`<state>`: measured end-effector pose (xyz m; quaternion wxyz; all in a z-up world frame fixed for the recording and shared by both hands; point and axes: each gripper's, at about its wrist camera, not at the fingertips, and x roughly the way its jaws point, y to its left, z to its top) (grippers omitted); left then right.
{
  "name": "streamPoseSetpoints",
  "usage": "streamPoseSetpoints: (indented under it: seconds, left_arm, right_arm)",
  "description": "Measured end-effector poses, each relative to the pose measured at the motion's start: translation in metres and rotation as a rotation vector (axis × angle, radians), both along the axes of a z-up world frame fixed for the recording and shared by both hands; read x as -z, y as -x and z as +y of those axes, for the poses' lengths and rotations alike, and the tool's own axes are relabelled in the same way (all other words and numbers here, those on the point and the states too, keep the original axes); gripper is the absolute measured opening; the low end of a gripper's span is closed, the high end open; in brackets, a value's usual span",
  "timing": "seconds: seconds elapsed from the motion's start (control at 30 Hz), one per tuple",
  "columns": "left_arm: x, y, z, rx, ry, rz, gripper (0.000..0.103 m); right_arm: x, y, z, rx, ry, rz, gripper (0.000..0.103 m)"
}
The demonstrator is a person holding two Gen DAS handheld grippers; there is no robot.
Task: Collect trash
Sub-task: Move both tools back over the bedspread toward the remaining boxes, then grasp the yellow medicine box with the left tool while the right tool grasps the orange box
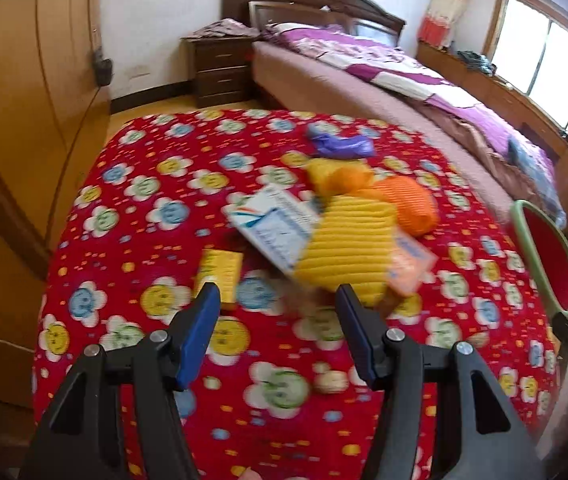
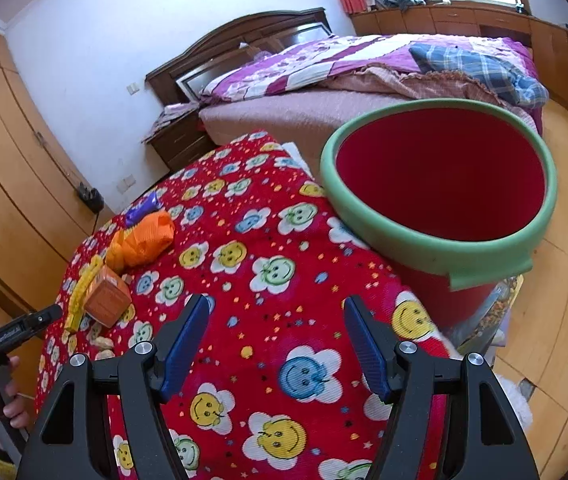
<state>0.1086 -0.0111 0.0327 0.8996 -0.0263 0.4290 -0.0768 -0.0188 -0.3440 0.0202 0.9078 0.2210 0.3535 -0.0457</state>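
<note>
In the left wrist view my left tongs hung released, jaws wide apart and holding nothing, low in the middle of the frame over the red flowered cloth. Just left of the left finger lay a small yellow box; I judged it light and stiff, best pinched across its narrow sides. Right of it, near the centre, sat a white and blue carton, flat and thin, likely to slide on the cloth, so I would take it by a raised edge. Next came the yellow ribbed mesh, soft and springy, lying partly over the carton; any bunched fold would give a grip. Beyond it, up and right, lay the orange mesh and a crumpled purple wrapper, both light and yielding. The picture was blurred, so finer detail escaped me.

In the right wrist view my right tongs were also released and empty, low centre. The trash showed at the left edge; the red bin with its green rim stood in the upper right, well apart from the pile and, as far as I could see in, empty.
</note>
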Motion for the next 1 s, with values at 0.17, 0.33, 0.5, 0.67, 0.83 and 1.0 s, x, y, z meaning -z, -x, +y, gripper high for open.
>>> streamPoseSetpoints:
  seconds: [0.17, 0.33, 0.5, 0.67, 0.83, 1.0]
  left_arm:
    - [0.016, -0.012, 0.016, -0.028, -0.028, 0.032, 0.060]
    - [0.032, -0.023, 0.025, -0.040, -0.025, 0.068, 0.060]
    - [0.044, -0.030, 0.029, -0.049, 0.000, 0.093, 0.060]
    - [0.044, -0.031, 0.029, -0.040, 0.012, 0.063, 0.041]
    - [0.044, -0.029, 0.032, -0.042, 0.008, 0.045, 0.029]
    - [0.037, -0.019, 0.036, -0.037, 0.058, 0.035, 0.028]
  right_arm:
    - [0.003, -0.003, 0.005, -0.002, 0.010, 0.021, 0.071]
    - [0.006, -0.006, 0.009, -0.002, 0.019, 0.042, 0.071]
    - [0.006, -0.008, 0.013, -0.006, 0.033, 0.056, 0.071]
    - [0.009, -0.012, 0.019, -0.016, 0.038, 0.071, 0.071]
    - [0.010, -0.019, 0.031, -0.046, 0.045, 0.080, 0.071]
    - [0.003, -0.029, 0.048, -0.098, 0.069, 0.066, 0.071]
